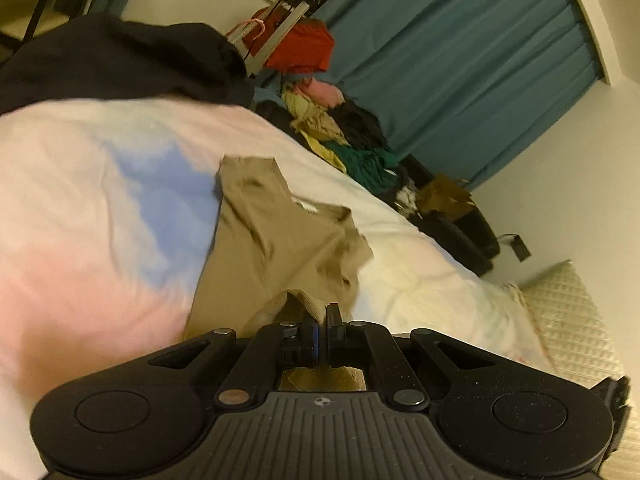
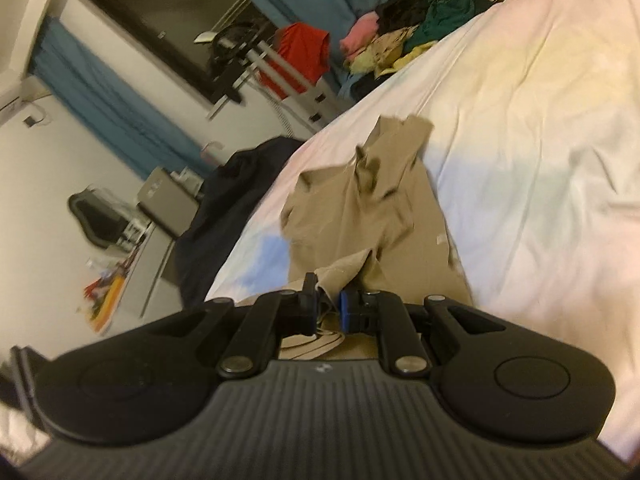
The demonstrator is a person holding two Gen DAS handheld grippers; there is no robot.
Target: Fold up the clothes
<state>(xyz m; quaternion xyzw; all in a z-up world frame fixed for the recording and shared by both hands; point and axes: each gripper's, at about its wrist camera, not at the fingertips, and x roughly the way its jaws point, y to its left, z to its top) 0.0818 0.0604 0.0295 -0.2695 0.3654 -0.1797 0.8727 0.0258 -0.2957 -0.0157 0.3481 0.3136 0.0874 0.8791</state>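
A tan garment [image 1: 276,236] lies stretched along a pastel bedsheet [image 1: 80,184], its far end crumpled. My left gripper [image 1: 323,314] is shut on the garment's near hem, with a fold of tan cloth pinched between the pads. In the right wrist view the same tan garment [image 2: 372,208] runs away from me over the sheet [image 2: 540,160]. My right gripper [image 2: 329,300] is shut on a bunched near edge of it, the cloth filling the narrow gap between the jaws. Both views are blurred by motion.
A heap of mixed clothes [image 1: 340,132] lies at the bed's far side, by teal curtains [image 1: 460,60]. A red garment [image 1: 304,46] hangs on a rack. A dark garment [image 1: 120,60] is piled at the bed's edge. A cream textured blanket [image 1: 568,320] lies at the right.
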